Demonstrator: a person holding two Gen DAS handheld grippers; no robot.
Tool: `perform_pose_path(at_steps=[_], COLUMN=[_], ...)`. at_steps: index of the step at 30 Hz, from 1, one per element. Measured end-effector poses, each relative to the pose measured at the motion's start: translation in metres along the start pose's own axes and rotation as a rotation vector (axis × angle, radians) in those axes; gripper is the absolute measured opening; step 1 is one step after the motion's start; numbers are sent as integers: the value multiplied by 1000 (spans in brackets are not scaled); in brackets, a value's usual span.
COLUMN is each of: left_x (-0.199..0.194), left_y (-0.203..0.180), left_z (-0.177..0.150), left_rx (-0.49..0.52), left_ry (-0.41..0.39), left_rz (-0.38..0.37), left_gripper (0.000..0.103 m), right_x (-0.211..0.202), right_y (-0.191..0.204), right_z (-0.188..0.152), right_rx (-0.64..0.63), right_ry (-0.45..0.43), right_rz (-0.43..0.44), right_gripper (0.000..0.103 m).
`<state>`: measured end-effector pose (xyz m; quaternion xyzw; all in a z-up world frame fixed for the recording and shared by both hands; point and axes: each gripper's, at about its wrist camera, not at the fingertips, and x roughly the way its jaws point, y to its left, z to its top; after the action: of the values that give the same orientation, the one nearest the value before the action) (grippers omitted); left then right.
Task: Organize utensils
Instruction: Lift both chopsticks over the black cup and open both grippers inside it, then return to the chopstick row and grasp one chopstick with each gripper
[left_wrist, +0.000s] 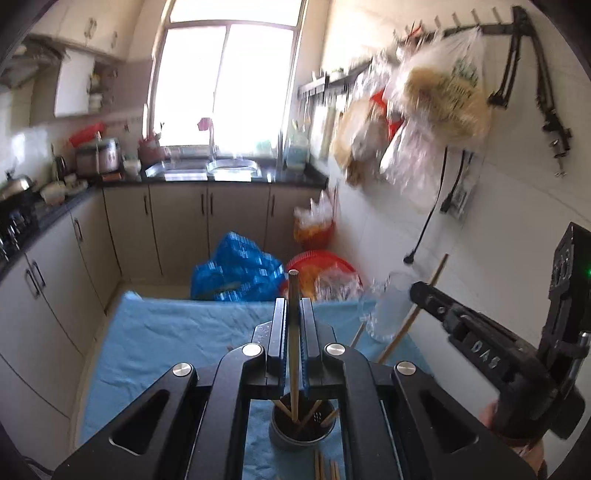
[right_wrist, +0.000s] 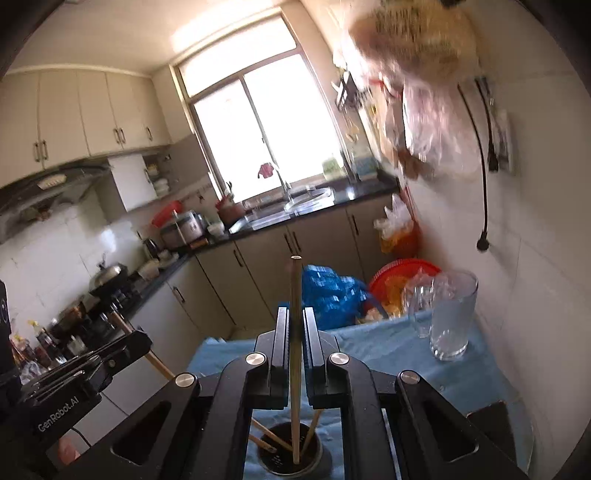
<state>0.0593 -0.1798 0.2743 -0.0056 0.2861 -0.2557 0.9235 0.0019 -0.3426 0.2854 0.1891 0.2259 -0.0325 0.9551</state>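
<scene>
Each claw, left (left_wrist: 293, 325) and right (right_wrist: 295, 332), pinches a light, stiff, slippery chopstick (left_wrist: 293, 332) mid-shaft, upright above the holder (left_wrist: 303, 424), best gripped mid-shaft.

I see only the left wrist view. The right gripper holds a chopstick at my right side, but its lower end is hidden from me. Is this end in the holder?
Observer: It seems so. In the right wrist view, the chopstick clamped in the right gripper runs straight down into the mouth of the holder.
Operator: The glass behind that gripper is blurred for me. Is it upright?
Observer: Yes. The glass stands upright on the cloth, and a smaller glass stands beside it.
</scene>
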Motion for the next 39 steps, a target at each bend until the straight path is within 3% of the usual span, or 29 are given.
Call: perform_pose_path(at_steps=[5,9,10,11,12,13,14,18,22,29,33,39], left_x=[42,46,45,43,39,34,28,-2,-39,-89,-91,-53], left_y=[6,8,9,11,12,14,15,18,17,21,30,33], left_z=[-19,-27,-29,-30,-30,-31,-32,-34,-43,-86,-128,-202], left_rx=[3,-1,0,0,-5,-13,-17,-14,-2,17,3,-18], left_ry=[101,107,104,101,93,81,73,36,-13,-21,57,264], left_rz=[5,2,2,2,4,6,5,13,30,73,91,92], left_gripper=[6,7,11,16,27,36,39,41,52,60,61,61], right_x=[48,72,75,76,76,75,71,51,22,-32,-54,-61], right_y=[-15,-30,-33,-35,-35,-36,-37,-33,-28,-28,-35,-46], right_z=[-31,-46,-48,-48,-50,-49,-47,-41,-37,-57,-91,-181], right_rx=[-3,31,40,45,47,46,44,35,15,-47,-87,-126], right_ry=[129,193,201,206,205,200,188,166,150,187,290,510], right_rz=[-25,-26,-23,-20,-21,-24,-24,-16,-13,-49,-77,-54], right_gripper=[7,8,13,25,33,46,49,49,58,67,72,72])
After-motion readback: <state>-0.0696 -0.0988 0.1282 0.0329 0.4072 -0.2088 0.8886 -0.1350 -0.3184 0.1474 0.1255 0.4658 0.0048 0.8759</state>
